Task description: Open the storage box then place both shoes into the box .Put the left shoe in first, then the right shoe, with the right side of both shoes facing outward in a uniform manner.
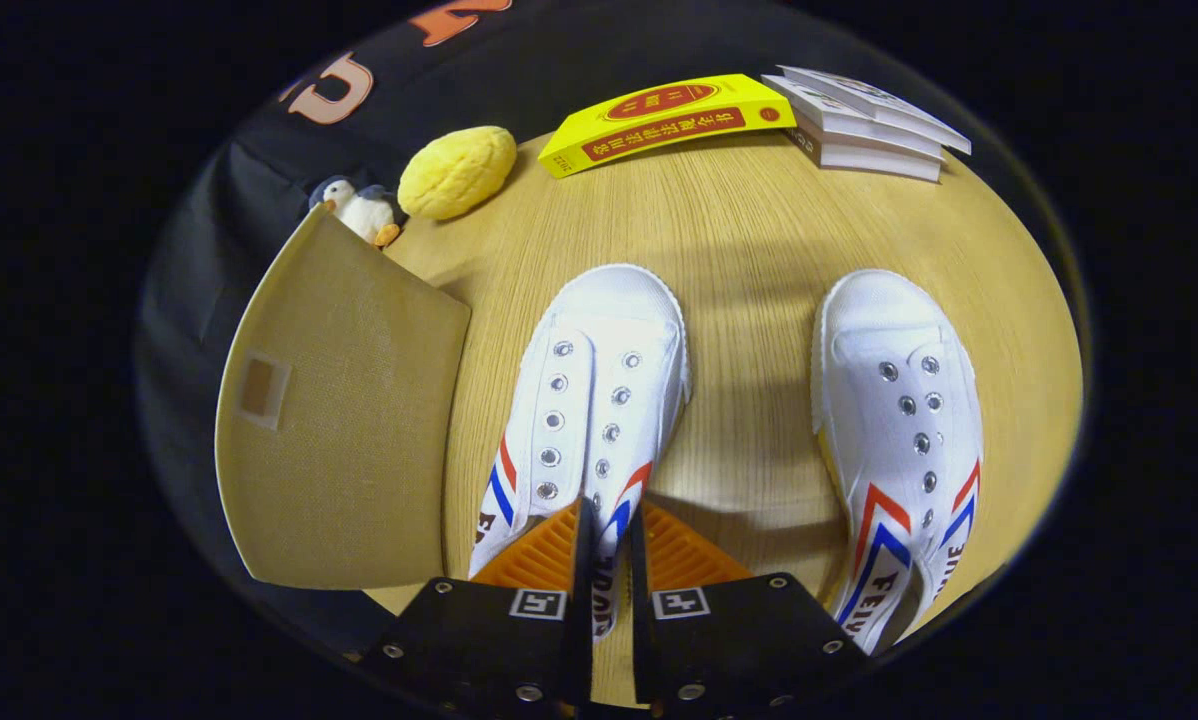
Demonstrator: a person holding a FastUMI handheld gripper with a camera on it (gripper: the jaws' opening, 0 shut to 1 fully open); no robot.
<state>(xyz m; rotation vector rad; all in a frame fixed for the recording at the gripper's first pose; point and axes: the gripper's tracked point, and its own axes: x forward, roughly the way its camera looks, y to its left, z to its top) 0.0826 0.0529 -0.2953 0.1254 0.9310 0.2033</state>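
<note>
White left shoe (584, 400) pinched at its side wall by the claw (609, 540).
Right shoe (899, 430) lies alongside on the wooden counter (749, 230); tan storage box (344, 420) sits just left, books (664, 120) beyond.

Gripper (609, 560) closed on the side wall of the left shoe (584, 400), both fingers pressing it. Right shoe (899, 430) well apart, toes pointing away. Beside the left shoe, a tan fabric box (349, 420) (lid shut). Books (659, 120) beyond on a wooden table (749, 230).

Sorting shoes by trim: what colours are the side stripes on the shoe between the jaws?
Red and blue stripes on a white shoe, clearest in the gripper view.
</note>
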